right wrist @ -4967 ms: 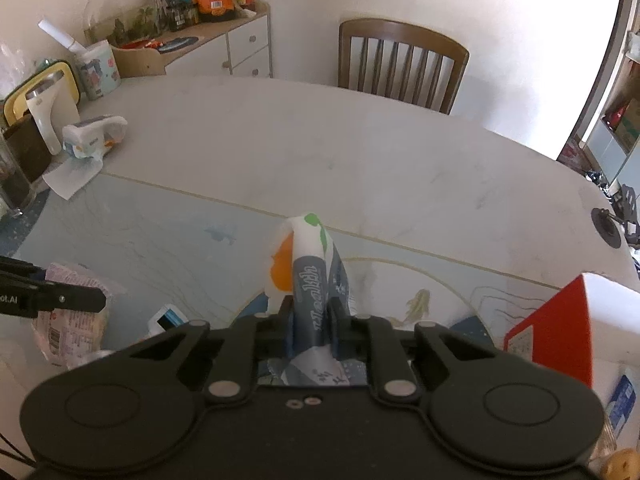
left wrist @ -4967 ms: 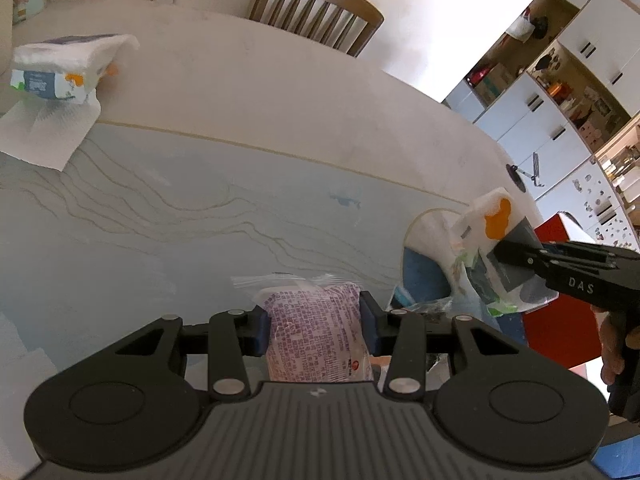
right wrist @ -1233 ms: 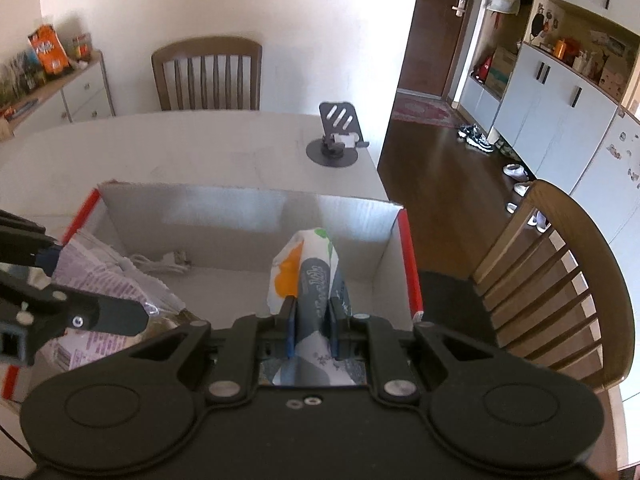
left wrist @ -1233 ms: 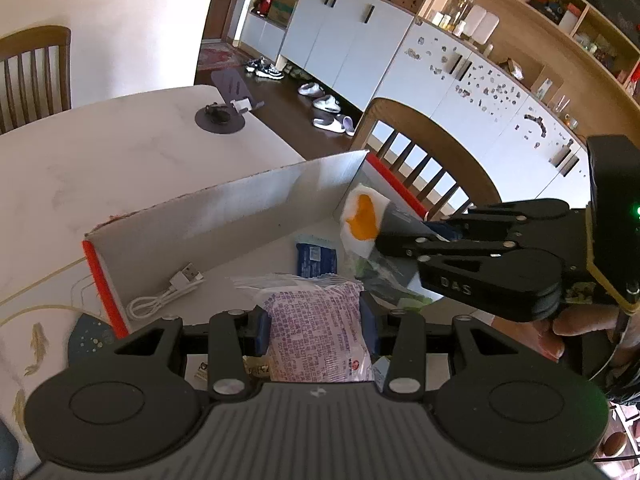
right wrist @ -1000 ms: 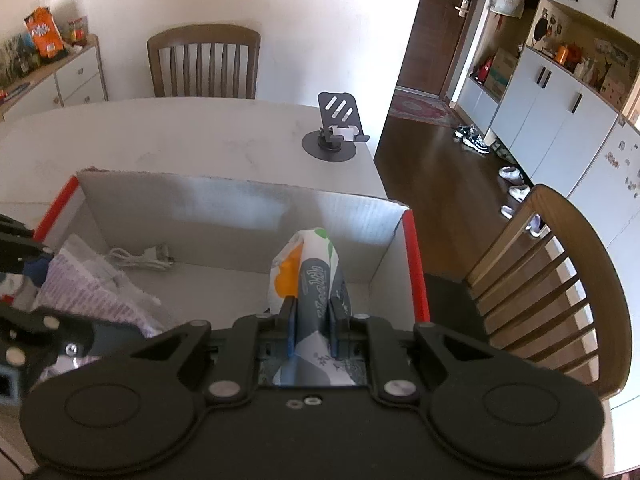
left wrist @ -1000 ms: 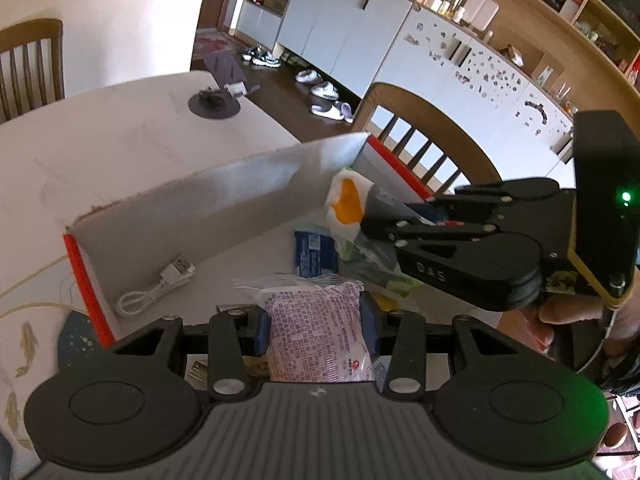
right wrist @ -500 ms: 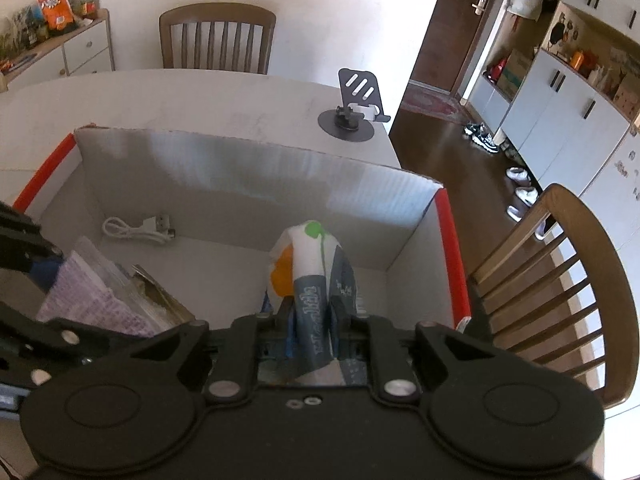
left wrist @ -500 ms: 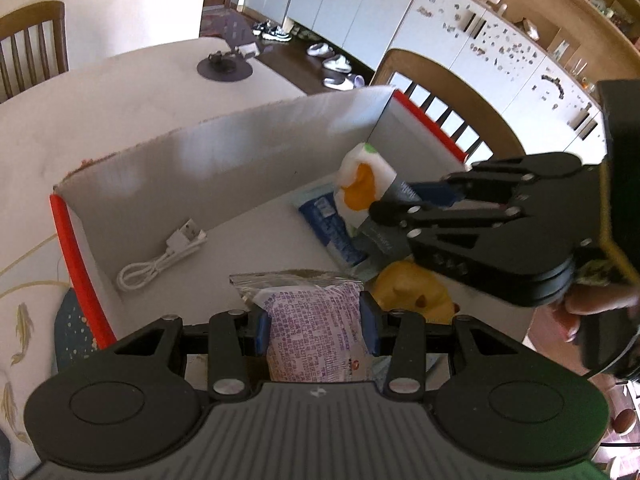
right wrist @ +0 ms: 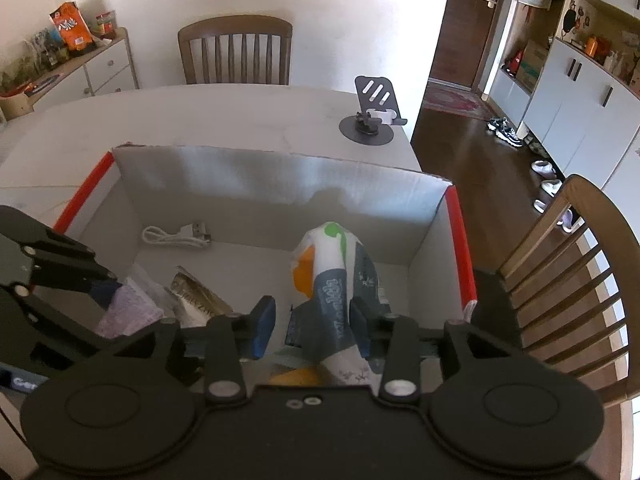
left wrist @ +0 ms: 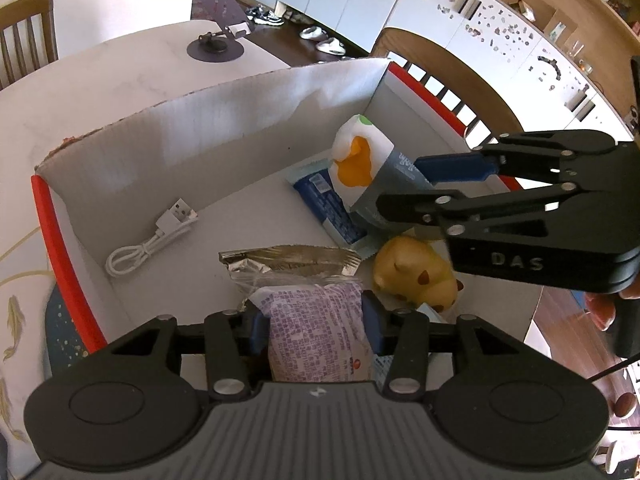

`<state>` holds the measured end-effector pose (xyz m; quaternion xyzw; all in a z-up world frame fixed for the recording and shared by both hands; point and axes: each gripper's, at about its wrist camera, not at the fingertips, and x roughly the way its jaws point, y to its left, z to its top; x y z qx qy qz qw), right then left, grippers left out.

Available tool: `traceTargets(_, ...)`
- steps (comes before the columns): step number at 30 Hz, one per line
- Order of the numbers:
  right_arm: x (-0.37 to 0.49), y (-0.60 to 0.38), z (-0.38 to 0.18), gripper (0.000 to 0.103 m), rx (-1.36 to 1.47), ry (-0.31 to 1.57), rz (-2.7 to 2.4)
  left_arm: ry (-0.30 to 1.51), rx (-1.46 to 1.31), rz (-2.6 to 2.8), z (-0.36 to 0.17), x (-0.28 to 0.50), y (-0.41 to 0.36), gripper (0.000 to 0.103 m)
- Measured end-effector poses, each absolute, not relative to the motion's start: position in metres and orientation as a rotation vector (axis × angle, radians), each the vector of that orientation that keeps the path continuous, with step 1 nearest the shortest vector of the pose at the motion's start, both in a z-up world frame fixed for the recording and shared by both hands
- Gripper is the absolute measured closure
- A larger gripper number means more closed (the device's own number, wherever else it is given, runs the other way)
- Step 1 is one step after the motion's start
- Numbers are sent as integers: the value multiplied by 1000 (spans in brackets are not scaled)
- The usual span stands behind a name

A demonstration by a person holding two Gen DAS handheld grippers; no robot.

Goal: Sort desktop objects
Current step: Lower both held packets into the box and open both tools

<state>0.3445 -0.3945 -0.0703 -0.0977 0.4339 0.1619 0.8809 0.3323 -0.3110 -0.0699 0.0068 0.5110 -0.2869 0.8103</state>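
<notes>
left tool [left wrist: 316,320] opening, right tool [right wrist: 310,326] opening

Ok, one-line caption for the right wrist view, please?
Right gripper opening around a tissue pack over the red-edged box, white cable inside.

My two wrist cameras look steeply down, close over the box [left wrist: 240,120] on the table [right wrist: 224,116]; both views share its inside.

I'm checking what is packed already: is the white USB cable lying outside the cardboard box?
No, the white USB cable lies coiled on the floor inside the cardboard box, near its back wall.
</notes>
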Motion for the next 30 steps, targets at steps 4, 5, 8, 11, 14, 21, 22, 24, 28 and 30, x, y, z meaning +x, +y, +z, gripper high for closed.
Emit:
traceTargets(4,340,-398,-64,55,-182,896,346,1087,21,-626,-68,328,-312,45)
traceTargets(5,339,-399,-63,54,-179,894,347,1083,31,-623,-67,327,-313,45)
traceTargets(8,335,-402,-59,52,-163,889,347,1074,42,-624,-64,323,-313,42)
traceTargets(11,331,-406,-55,50,-144,881,348,1062,30,-625,-60,319,-310,41)
traceTargets(14,326,-410,-50,50,-123,873,349,1045,13,-632,-52,315,-308,38)
traceTargets(21,313,-417,-37,45,-72,854,359,994,10,-653,-33,299,-303,38)
traceTargets(22,311,-418,-35,44,-63,850,359,990,2,-652,-31,297,-302,36)
traceTargets(24,307,-420,-32,42,-42,843,362,971,-7,-652,-25,292,-300,28)
traceTargets(28,299,-422,-25,40,-25,833,373,951,-27,-649,-18,283,-296,24)
traceTargets(30,295,-423,-22,37,-20,828,377,944,-32,-645,-15,279,-294,23)
